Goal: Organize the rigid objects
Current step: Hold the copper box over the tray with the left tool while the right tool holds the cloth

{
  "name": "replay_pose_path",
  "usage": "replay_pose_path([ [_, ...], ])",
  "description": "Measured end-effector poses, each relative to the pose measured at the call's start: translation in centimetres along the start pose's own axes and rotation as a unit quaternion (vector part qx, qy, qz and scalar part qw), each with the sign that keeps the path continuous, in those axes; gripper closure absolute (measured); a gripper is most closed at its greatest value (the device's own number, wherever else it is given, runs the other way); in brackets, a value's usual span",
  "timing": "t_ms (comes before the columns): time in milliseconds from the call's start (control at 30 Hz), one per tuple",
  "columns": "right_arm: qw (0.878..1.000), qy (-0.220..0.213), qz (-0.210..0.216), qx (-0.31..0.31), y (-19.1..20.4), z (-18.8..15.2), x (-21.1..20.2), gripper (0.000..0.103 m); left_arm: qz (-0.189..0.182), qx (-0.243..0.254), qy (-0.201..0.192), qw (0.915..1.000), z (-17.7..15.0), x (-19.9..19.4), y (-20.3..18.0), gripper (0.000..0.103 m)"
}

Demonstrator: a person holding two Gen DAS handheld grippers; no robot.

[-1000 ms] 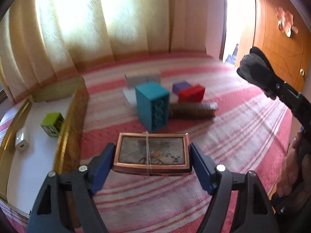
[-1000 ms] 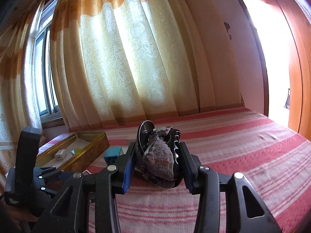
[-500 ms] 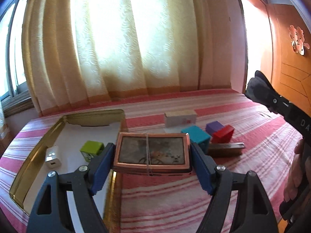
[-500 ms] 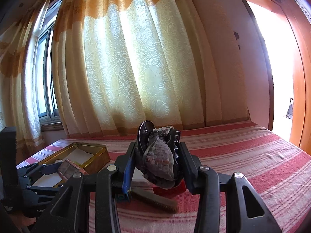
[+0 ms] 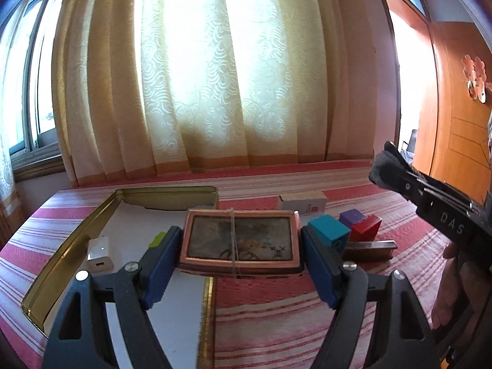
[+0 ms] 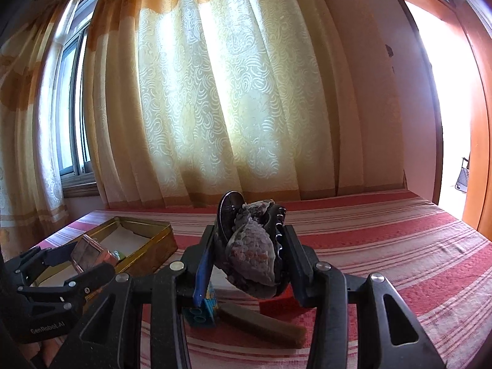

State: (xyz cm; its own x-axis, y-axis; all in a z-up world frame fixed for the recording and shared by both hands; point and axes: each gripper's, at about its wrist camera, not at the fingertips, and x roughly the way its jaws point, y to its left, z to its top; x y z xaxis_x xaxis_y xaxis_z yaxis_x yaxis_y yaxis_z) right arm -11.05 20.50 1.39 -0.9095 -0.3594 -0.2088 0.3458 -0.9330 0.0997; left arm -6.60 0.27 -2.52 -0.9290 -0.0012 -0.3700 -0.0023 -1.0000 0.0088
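Since a second ago the left gripper (image 5: 240,243), still clamped on the frame (image 5: 241,240), swung left over the tin's (image 5: 77,233) near-right edge, so drop-off looks close; right gripper (image 6: 250,246) keeps gripping its dark clip (image 6: 250,246).

wrist views, low, facing curtain (image 5: 215,77), sharing tin (image 6: 147,243)

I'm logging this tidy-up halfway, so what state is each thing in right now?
Left tongs: shut on the framed picture, held above the bed.
Right tongs: shut on the dark clip.
Gold tin: open, no lid on it, holding a white charger.
Teal block: on the bed outside the tin.
Red block: on the bed outside the tin.
Curtains: drawn.
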Motion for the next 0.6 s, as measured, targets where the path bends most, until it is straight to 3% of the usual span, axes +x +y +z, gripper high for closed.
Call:
replay_pose_path([
  [600, 0.999, 0.016, 0.029, -0.041, 5.4, -0.1, 2.2, 0.058, 0.031, -0.03, -0.014, 0.999, -0.3, -0.7, 4.4, 0.026],
])
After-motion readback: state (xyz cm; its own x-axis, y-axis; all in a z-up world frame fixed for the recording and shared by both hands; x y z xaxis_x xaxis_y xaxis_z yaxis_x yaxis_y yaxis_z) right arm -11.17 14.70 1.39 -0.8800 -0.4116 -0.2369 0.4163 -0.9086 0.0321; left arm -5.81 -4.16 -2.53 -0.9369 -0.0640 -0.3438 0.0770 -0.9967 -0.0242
